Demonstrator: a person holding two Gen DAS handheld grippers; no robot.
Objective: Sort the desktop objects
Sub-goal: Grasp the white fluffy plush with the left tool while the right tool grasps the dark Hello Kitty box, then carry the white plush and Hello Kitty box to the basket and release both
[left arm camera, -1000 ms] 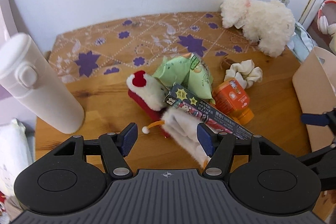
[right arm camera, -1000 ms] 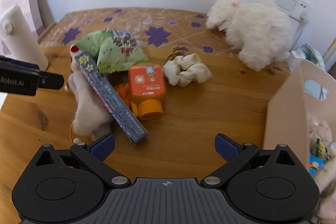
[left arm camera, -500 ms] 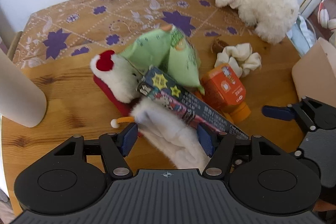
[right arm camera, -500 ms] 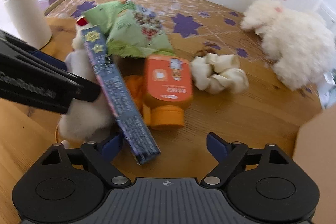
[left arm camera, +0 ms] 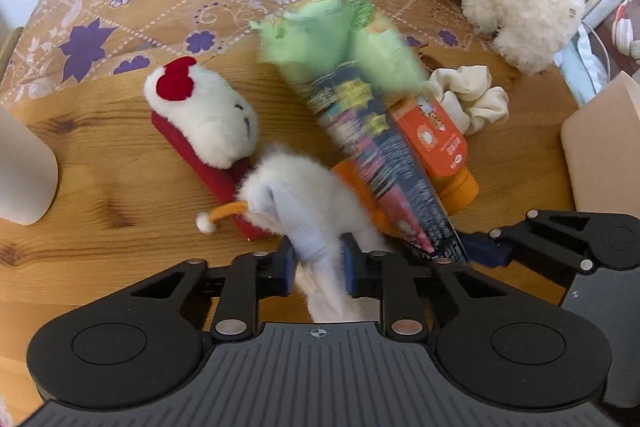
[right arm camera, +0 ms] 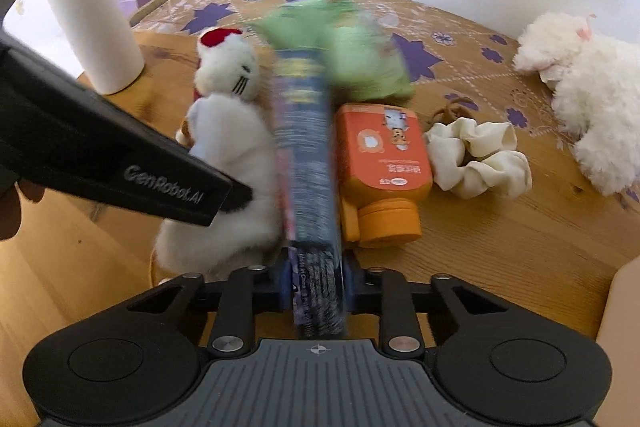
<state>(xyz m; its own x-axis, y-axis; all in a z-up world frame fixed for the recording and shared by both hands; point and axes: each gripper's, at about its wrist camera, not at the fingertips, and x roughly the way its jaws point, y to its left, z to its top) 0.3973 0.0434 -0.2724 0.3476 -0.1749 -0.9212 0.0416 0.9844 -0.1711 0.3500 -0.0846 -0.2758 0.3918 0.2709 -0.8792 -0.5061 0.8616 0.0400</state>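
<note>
- White plush is what the left gripper [left arm camera: 319, 265] pinches: its two blue pads press into the near end of the small white plush toy [left arm camera: 304, 203], which runs forward from the fingers and a little to their left.
- Dark printed card fills the right gripper [right arm camera: 316, 285]: both pads are closed on the near end of the long dark box [right arm camera: 308, 163], whose long axis points straight ahead, away from the fingers.
- The two held ends lie side by side; in the left wrist view the box crosses just to the right of the left fingers, touching the plush toy, so the coming lift turns on drawing the two apart without dragging one another.
- Just right of the box lies the orange bottle [right arm camera: 382, 163], cap toward the fingers; whether it touches the box I cannot tell.
- The box's far end rests on the green snack bags [right arm camera: 344, 51], blurred here.
- Farther right are the cream scrunchie [right arm camera: 478, 157] and the fluffy white dog toy [right arm camera: 580, 87].
- Well left stands the white flask [right arm camera: 92, 27].
</note>
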